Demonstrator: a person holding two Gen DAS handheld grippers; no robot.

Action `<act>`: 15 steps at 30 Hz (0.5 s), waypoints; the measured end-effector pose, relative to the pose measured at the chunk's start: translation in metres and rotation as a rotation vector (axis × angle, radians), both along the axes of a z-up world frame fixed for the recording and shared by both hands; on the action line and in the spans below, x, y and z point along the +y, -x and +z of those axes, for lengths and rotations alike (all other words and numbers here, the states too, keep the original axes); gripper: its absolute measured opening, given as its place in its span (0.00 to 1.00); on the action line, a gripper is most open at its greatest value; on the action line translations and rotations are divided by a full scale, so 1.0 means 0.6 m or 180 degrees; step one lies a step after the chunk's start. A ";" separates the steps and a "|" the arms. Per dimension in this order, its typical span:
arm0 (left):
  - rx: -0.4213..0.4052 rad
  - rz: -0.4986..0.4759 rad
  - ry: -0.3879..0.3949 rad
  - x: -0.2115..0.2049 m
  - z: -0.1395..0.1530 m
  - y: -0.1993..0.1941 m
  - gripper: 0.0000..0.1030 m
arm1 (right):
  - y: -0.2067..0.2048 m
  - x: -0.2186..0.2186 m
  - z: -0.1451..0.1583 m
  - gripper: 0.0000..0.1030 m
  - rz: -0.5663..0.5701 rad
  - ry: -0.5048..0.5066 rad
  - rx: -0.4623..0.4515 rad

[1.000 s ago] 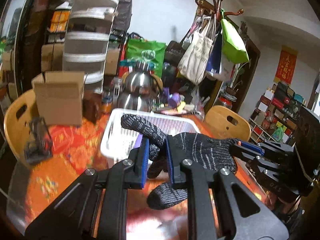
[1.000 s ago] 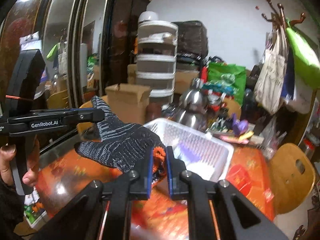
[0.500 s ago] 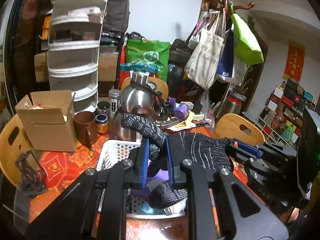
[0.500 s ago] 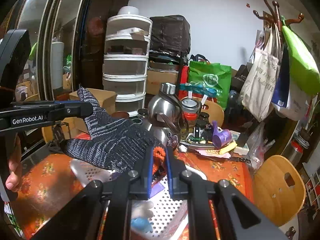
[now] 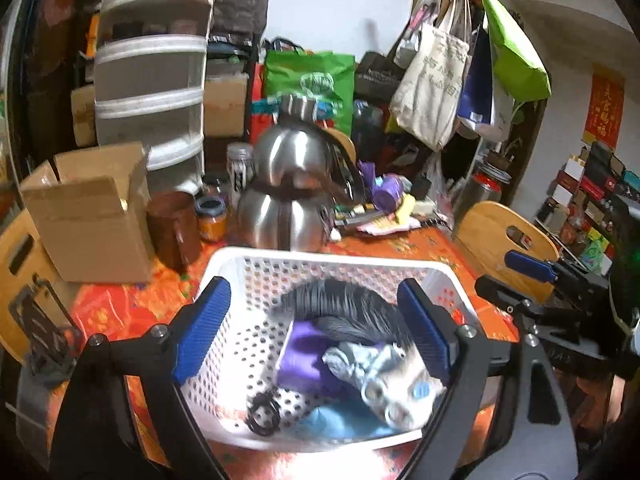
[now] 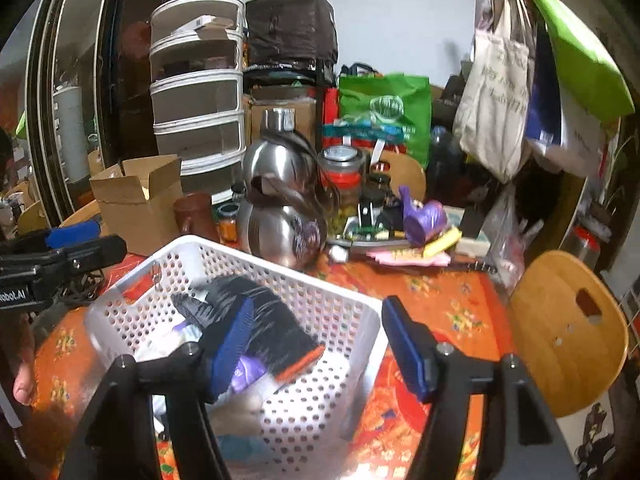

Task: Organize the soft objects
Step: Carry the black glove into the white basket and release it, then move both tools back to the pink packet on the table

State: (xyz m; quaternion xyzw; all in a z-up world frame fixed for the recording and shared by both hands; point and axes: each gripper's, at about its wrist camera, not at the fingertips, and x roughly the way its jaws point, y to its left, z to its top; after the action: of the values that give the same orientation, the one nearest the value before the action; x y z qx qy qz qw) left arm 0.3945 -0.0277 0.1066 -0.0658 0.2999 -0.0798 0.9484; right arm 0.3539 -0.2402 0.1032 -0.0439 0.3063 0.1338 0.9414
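Both my claws hang over the white basket (image 5: 320, 264), and the jaws of each are opening with nothing pressed between the pads. The left claw (image 5: 314, 332) stands wide above the basket's middle; the right claw (image 6: 320, 344) is over its near right corner, one pad inside the rim, the other out over the bench (image 6: 452, 300). The grey knit glove (image 6: 248, 308) lies free inside the basket, draped across a purple cloth (image 5: 304, 356) and a pale patterned soft thing (image 5: 384, 376); its orange cuff (image 6: 300, 360) points toward the right wall. I judge this a release: the glove sits where the soft things are gathered, so the claws have no reason to grip. The basket sits toward the near edge of the bench, with a steel kettle (image 5: 288, 200) just behind it and a cardboard box (image 5: 88, 216) at the back left. Open room lies above the basket and to the right.
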 end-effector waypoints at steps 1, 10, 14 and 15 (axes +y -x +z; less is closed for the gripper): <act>0.0019 -0.0009 -0.0003 0.002 -0.005 0.003 0.81 | 0.003 -0.005 -0.003 0.64 -0.0034 -0.0017 0.0019; 0.0150 -0.0083 0.0016 0.013 -0.060 0.048 0.81 | 0.064 -0.029 -0.017 0.66 -0.0051 -0.0190 0.0148; 0.0147 -0.0013 -0.0016 0.032 -0.071 0.092 0.81 | 0.110 -0.034 -0.032 0.66 -0.0041 -0.0266 0.0223; 0.0146 0.0003 -0.0009 0.038 -0.072 0.103 0.81 | 0.121 -0.036 -0.037 0.66 -0.0038 -0.0292 0.0234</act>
State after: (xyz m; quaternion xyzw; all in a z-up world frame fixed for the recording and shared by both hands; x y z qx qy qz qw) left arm 0.3326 -0.0051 0.0635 -0.0664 0.3215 -0.0773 0.9414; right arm 0.2811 -0.2619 0.0811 0.0061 0.3345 0.1437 0.9314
